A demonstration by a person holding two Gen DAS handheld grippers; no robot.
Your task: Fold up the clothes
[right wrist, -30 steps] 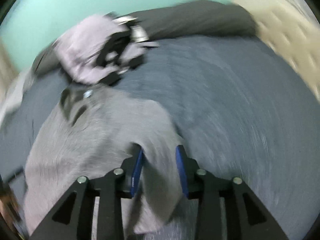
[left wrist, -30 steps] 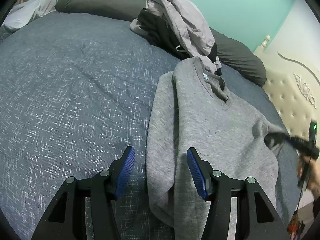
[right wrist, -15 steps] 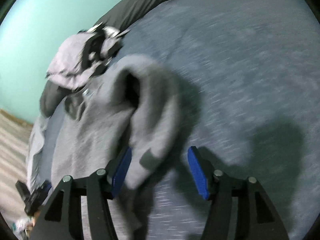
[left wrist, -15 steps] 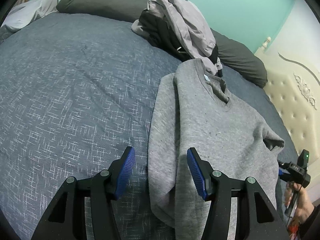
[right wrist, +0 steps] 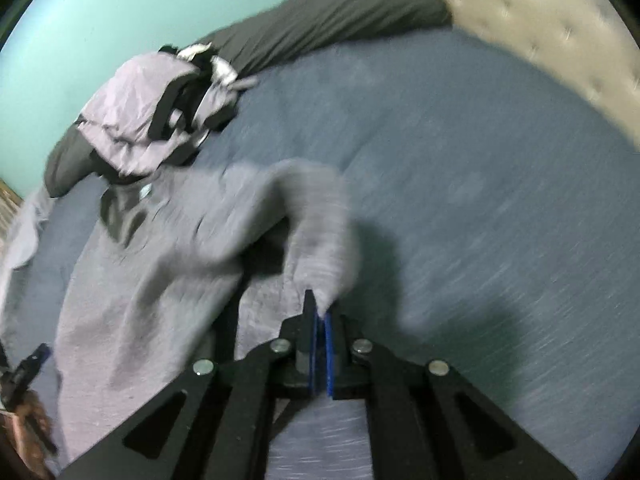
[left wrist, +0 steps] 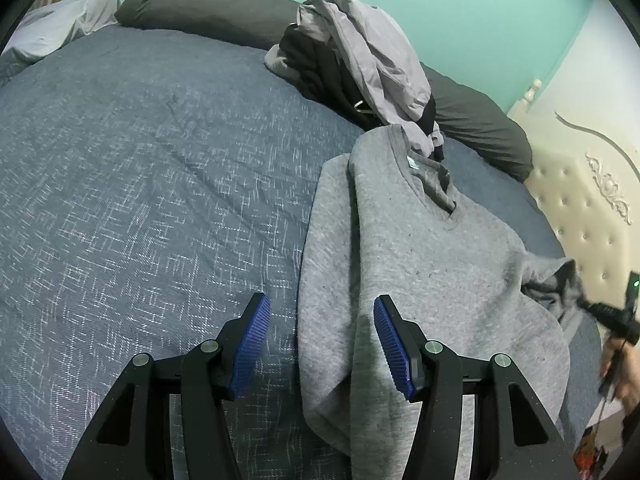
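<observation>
Over by the headboard edge of the bed (left wrist: 132,168), the right gripper (right wrist: 319,318) has its blue pads pressed together on the cuff end of the grey sweatshirt's sleeve (right wrist: 320,216), which arches up off the blue bedspread and throws a shadow beneath it. The grey sweatshirt (left wrist: 432,264) itself lies flat across the bed toward that same side, collar pointing at the dark pillows, with its left sleeve already folded along the body. The left gripper (left wrist: 320,320) hovers over the near hem with its fingers spread wide, straddling the folded edge but pinching nothing. To my eye the step in hand is bringing that right sleeve over onto the chest. Doing it well would mean carrying the cuff across in a low, steady arc so the sleeve lays down straight rather than twisted, and letting go only once it rests on the torso panel, parallel to the side fold. The right view is smeared with motion, so slowing near the drop seems wise. The left gripper could press or pinch the hem to keep the body from sliding on the bedspread. A pile of lilac and black clothes (left wrist: 360,52) sits just past the collar, touching it; the sleeve should stay clear of that.
</observation>
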